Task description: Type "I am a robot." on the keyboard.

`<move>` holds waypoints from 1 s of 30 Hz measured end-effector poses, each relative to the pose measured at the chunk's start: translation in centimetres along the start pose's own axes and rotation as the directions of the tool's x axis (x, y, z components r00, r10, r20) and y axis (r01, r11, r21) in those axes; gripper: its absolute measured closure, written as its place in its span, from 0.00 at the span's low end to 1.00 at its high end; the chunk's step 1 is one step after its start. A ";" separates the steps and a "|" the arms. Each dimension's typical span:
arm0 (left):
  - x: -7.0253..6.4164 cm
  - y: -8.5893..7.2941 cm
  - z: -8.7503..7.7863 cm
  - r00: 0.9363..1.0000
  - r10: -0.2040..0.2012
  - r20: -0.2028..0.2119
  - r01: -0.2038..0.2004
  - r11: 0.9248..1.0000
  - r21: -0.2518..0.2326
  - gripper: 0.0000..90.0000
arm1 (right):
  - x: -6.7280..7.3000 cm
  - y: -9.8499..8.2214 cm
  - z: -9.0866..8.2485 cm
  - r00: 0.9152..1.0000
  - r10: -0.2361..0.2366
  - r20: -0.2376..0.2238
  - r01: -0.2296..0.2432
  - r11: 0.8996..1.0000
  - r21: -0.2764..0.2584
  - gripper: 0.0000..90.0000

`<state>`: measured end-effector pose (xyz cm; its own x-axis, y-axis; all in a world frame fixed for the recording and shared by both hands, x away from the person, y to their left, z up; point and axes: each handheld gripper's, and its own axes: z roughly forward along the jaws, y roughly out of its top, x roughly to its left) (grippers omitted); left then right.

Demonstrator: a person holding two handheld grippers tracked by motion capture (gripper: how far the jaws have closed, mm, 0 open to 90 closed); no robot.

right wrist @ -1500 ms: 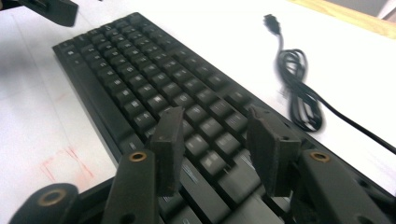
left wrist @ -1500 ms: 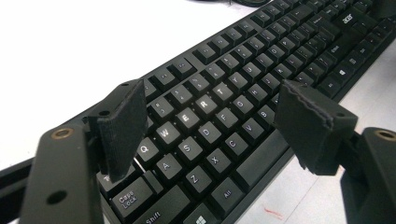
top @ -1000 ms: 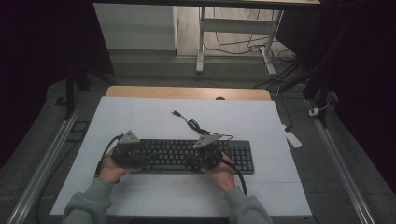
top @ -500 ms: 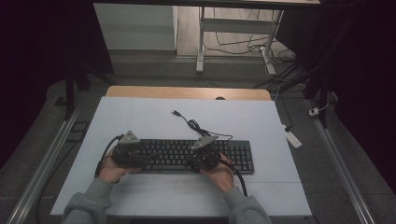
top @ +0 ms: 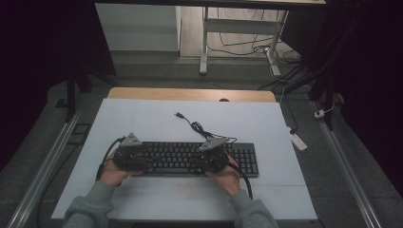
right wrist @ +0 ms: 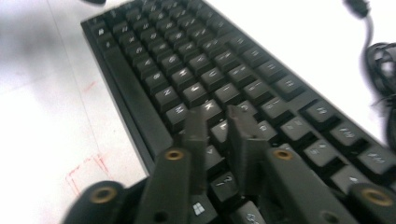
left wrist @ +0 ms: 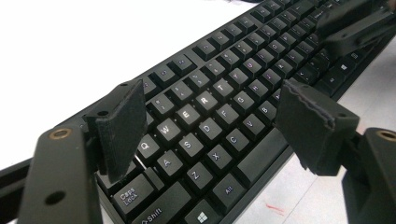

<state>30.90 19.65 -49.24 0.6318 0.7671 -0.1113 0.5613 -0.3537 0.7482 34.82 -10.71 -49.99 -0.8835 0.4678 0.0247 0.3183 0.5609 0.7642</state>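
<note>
Typing step: left gripper point(left wrist: 210, 116) fingers spread, right gripper point(right wrist: 219, 140) fingers just parting slightly, empty, above black plastic keyboard point(top: 190, 156); next, press a key

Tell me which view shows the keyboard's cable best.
The high view: the cable runs loose from the keyboard across the table to its plug. The right gripper view catches a blurred coil of it at the edge. The left gripper view looks along the keys instead.
</note>
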 end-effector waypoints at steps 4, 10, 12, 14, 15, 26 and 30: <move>-0.1 0.0 0.0 1.000 0.003 0.000 -0.003 1.000 0.000 0.28 | -0.3 -0.5 -0.9 0.999 -0.002 0.036 0.002 1.000 -0.024 0.70; -0.1 0.0 0.1 1.000 0.009 0.000 -0.009 1.000 0.006 0.28 | -1.0 -1.3 -2.1 0.998 0.019 0.058 -0.016 0.999 -0.052 0.62; -0.1 0.0 0.1 1.000 0.010 0.000 -0.010 1.000 0.007 0.28 | -1.1 -1.5 -2.5 0.997 0.020 0.068 -0.016 0.998 -0.057 0.61; -0.1 0.0 0.1 1.000 0.007 -0.001 -0.007 1.000 0.004 0.28 | -1.2 -1.7 -2.8 0.997 0.020 0.075 -0.015 0.998 -0.064 0.60; -0.1 -0.1 0.1 1.000 0.004 -0.002 -0.004 1.000 0.004 0.28 | -1.2 -1.8 -3.0 0.996 0.021 0.082 -0.016 0.998 -0.065 0.60; -0.4 -0.8 -0.4 1.000 0.009 -0.012 -0.009 1.000 0.011 0.28 | -2.0 -4.1 -6.6 0.986 0.040 0.159 -0.023 0.994 -0.103 0.59; -0.5 -1.6 -1.0 1.000 0.006 -0.022 -0.005 1.000 0.010 0.28 | -2.3 -5.4 -8.2 0.981 0.053 0.187 -0.034 0.994 -0.104 0.59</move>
<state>29.19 20.35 -49.72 0.6233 0.7764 -0.0929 0.5632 -0.3633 0.7422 32.34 -20.40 -48.86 -0.7853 0.6166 -0.0555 0.3110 0.4704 0.8258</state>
